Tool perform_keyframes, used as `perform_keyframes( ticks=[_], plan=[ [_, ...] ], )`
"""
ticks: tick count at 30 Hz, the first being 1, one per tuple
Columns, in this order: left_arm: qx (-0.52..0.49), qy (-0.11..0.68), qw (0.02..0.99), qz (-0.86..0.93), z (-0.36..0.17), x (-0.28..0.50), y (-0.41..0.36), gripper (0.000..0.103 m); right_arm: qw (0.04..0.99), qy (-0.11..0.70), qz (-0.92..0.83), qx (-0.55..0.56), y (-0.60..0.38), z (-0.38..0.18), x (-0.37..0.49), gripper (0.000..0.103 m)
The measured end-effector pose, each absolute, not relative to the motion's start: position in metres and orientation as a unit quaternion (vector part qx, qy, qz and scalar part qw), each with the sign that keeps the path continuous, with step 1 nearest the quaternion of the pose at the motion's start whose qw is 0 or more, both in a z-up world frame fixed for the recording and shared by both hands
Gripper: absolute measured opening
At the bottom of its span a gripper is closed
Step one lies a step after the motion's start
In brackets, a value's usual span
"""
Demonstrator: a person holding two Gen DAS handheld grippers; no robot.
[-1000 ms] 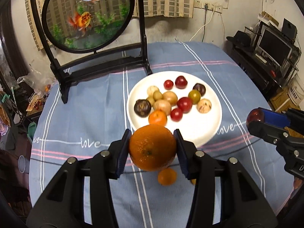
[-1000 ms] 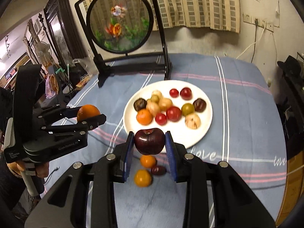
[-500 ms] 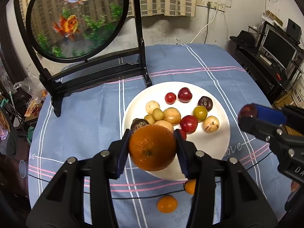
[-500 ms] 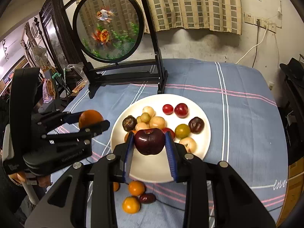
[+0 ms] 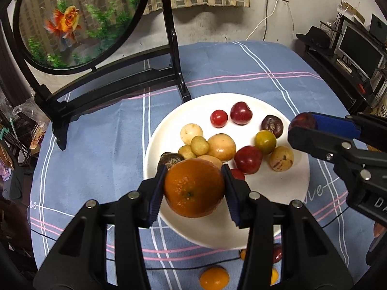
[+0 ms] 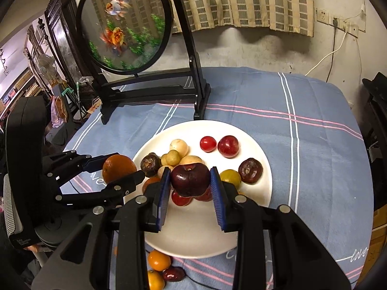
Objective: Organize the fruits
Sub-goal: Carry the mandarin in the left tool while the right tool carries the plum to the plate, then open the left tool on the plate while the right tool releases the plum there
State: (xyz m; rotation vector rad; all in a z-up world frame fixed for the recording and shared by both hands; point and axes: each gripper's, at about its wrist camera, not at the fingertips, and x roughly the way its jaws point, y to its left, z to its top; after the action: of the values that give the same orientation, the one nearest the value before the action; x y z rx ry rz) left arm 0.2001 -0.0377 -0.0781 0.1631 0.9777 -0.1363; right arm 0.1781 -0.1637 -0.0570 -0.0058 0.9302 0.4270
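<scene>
The left gripper (image 5: pixel 193 189) has its jaws clenched on a large orange (image 5: pixel 194 187), held above the near left part of the white plate (image 5: pixel 273 188), and the right gripper (image 6: pixel 191 181) has its jaws clenched on a dark red apple (image 6: pixel 190 177) above the middle of the same plate. The plate sits on the blue striped cloth of the desk (image 5: pixel 101 130) and already carries a loose cluster of small fruits, among them a red fruit (image 5: pixel 248 159) and a pale round fruit (image 5: pixel 221 147). The chief risk, as I judge it, is crowding: the free patch of plate is on the near side, close to the rim, so a round fruit let go there could roll off onto the cloth, where a small orange fruit (image 5: pixel 214 278) and a few others lie just off the near edge. Setting the orange down on top of the cluster could knock the smaller fruits apart. The two grippers are also near each other over one plate, so lowering both at once could make them collide. To the far left stands a round fish screen (image 5: pixel 79 19) on a black frame, well apart from both.
</scene>
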Motion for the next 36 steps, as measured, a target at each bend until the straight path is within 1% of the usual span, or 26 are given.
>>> perform_keyframes(
  ticks=[7, 10, 11, 12, 13, 15, 26, 34, 36],
  plan=[
    [0.082, 0.479, 0.871, -0.069, -0.093, 0.215, -0.044, 0.047, 0.867, 0.459, 0.192, -0.006, -0.163, -0.076, 0.206, 0.033],
    [0.083, 0.485, 0.868, -0.068, -0.100, 0.220, -0.047, 0.048, 0.857, 0.476, 0.197, -0.005, -0.159, -0.085, 0.220, 0.033],
    [0.083, 0.485, 0.868, -0.067, -0.101, 0.221, -0.047, 0.050, 0.857, 0.479, 0.189, -0.011, -0.157, -0.088, 0.224, 0.034],
    [0.084, 0.481, 0.870, -0.065, -0.101, 0.222, -0.048, 0.057, 0.857, 0.480, 0.186, -0.015, -0.156, -0.089, 0.226, 0.037],
    [0.086, 0.478, 0.872, -0.064, -0.101, 0.223, -0.048, 0.063, 0.856, 0.482, 0.186, -0.015, -0.154, -0.091, 0.229, 0.037],
    [0.087, 0.474, 0.874, -0.066, -0.099, 0.224, -0.048, 0.067, 0.855, 0.484, 0.185, -0.013, -0.154, -0.092, 0.233, 0.039],
    [0.080, 0.465, 0.880, -0.058, -0.084, 0.217, -0.041, 0.067, 0.862, 0.472, 0.184, -0.009, -0.164, -0.074, 0.218, 0.039],
    [0.071, 0.451, 0.888, -0.059, -0.059, 0.182, -0.031, 0.067, 0.868, 0.463, 0.179, 0.005, -0.184, -0.057, 0.163, 0.039],
    [0.063, 0.448, 0.890, -0.056, -0.056, 0.165, -0.021, 0.069, 0.868, 0.462, 0.181, 0.015, -0.190, -0.057, 0.139, 0.040]
  ],
)
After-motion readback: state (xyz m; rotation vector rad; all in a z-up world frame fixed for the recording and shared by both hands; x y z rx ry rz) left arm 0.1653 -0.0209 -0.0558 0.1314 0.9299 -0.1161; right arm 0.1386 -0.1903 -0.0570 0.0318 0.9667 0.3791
